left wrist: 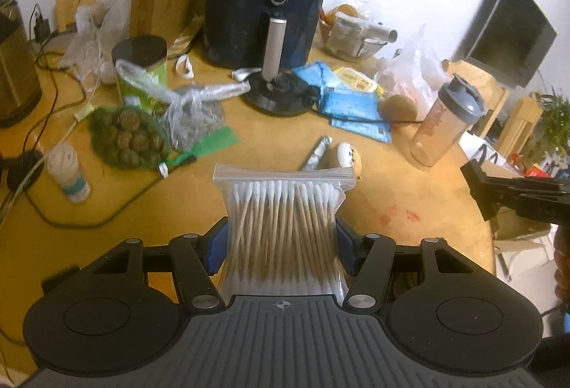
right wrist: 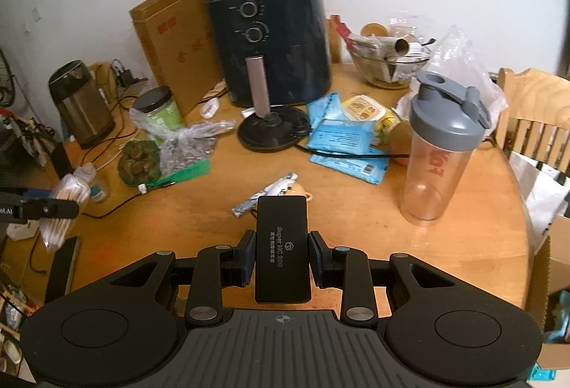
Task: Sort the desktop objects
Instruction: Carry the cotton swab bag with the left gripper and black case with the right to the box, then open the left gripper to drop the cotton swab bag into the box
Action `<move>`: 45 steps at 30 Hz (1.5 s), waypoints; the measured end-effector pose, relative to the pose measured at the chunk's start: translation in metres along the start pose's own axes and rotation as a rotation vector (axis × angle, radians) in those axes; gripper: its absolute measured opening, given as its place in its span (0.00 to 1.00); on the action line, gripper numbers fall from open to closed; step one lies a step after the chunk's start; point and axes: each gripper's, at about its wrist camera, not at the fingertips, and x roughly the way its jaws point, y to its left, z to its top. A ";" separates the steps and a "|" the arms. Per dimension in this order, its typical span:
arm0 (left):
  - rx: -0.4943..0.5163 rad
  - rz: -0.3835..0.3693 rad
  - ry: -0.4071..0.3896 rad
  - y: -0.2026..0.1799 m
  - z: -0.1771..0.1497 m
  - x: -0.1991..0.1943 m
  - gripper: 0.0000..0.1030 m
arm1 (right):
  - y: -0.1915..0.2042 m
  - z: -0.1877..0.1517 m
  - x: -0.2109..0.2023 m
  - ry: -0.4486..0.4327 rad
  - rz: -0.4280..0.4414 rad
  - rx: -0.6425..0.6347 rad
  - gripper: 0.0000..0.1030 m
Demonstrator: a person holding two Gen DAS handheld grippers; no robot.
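Note:
My left gripper is shut on a clear zip bag of cotton swabs and holds it above the round wooden table. The bag also shows in the right wrist view, at the far left. My right gripper is shut on a flat black box labelled "Super NC 200", held above the table. The right gripper shows at the right edge of the left wrist view. A small foil packet and a small beige figure lie on the table beyond both grippers.
A dark blue air fryer, a cardboard box, a kettle base, blue packets, a shaker bottle, a glass bowl, a net of brown balls, a green jar, a steel kettle and cables crowd the table. A wooden chair stands right.

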 end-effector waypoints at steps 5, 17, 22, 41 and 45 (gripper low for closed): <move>-0.056 0.007 0.033 -0.011 -0.017 0.005 0.57 | -0.004 -0.010 -0.003 0.021 0.040 -0.017 0.33; -0.145 0.026 0.092 -0.043 -0.052 0.015 0.57 | -0.014 -0.029 -0.005 0.069 0.110 -0.038 0.33; -0.168 0.028 0.105 -0.051 -0.060 0.018 0.57 | -0.016 -0.034 -0.007 0.079 0.124 -0.053 0.33; -0.161 0.096 0.145 -0.065 -0.075 0.024 0.68 | -0.013 -0.045 -0.012 0.110 0.170 -0.085 0.33; -0.161 0.103 0.142 -0.064 -0.075 0.021 0.68 | -0.009 -0.046 -0.010 0.117 0.186 -0.088 0.33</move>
